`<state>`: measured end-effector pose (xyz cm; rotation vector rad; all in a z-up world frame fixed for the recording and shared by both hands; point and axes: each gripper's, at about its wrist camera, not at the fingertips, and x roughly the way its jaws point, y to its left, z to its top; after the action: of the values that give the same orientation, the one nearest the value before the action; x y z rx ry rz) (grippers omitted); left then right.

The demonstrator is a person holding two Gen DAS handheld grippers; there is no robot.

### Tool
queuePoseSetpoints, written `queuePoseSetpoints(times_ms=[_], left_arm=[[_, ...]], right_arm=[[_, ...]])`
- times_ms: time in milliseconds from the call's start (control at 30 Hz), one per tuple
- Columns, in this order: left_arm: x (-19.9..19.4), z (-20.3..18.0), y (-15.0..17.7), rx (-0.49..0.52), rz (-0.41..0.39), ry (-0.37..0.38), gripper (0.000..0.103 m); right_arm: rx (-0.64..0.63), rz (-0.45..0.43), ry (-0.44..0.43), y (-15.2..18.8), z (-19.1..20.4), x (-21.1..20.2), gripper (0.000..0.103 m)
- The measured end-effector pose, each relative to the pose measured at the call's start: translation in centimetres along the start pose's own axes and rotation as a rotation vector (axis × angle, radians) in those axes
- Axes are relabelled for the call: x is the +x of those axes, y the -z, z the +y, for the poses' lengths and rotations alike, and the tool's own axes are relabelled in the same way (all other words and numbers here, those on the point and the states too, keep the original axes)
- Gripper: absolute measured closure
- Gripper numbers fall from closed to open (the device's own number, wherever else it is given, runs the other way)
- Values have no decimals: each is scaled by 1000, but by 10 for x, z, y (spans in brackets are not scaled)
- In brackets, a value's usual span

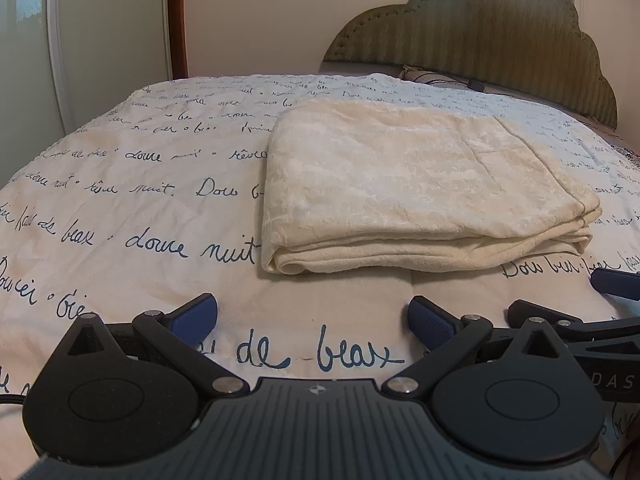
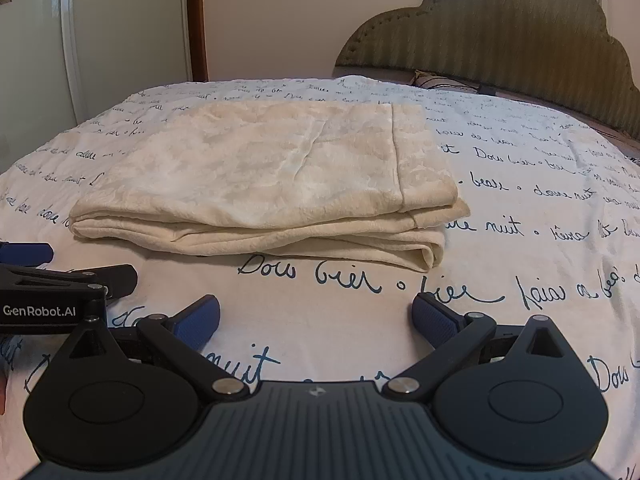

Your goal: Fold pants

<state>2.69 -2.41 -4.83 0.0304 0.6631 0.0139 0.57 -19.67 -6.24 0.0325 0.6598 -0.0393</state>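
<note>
The cream pants (image 1: pixel 420 184) lie folded in a flat, layered rectangle on the bed; they also show in the right wrist view (image 2: pixel 264 184). My left gripper (image 1: pixel 312 322) is open and empty, low over the bedspread just in front of the fold's near edge. My right gripper (image 2: pixel 316 320) is open and empty, also just in front of the pants. The right gripper's fingers (image 1: pixel 616 282) show at the right edge of the left wrist view, and the left gripper's fingers (image 2: pixel 28 254) at the left edge of the right wrist view.
The bed has a white bedspread (image 1: pixel 152 208) printed with blue handwriting. A green padded headboard (image 1: pixel 492 32) stands at the far right. A white wardrobe door (image 1: pixel 28 60) and a wooden door frame (image 1: pixel 178 16) are at the far left.
</note>
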Motion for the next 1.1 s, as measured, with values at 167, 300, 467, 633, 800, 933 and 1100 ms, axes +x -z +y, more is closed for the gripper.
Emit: queuePoseSetpoints(times_ms=[167, 300, 467, 633, 800, 933, 1100], left_arm=[[1, -1, 0, 4, -3, -4, 0], [1, -1, 0, 4, -2, -4, 0], [1, -1, 0, 4, -2, -4, 0], [1, -1, 0, 4, -2, -4, 0], [1, -1, 0, 4, -2, -4, 0], [1, -1, 1, 4, -2, -4, 0], [0, -1, 0, 2, -1, -2, 0]], right_arm=[[9, -6, -4, 1, -2, -1, 0], [12, -8, -5, 1, -4, -2, 0], [12, -8, -5, 1, -4, -2, 0], [12, -8, -5, 1, -4, -2, 0], [12, -8, -5, 2, -4, -2, 0], [12, -8, -5, 2, -4, -2, 0], [12, -8, -6, 2, -4, -2, 0]])
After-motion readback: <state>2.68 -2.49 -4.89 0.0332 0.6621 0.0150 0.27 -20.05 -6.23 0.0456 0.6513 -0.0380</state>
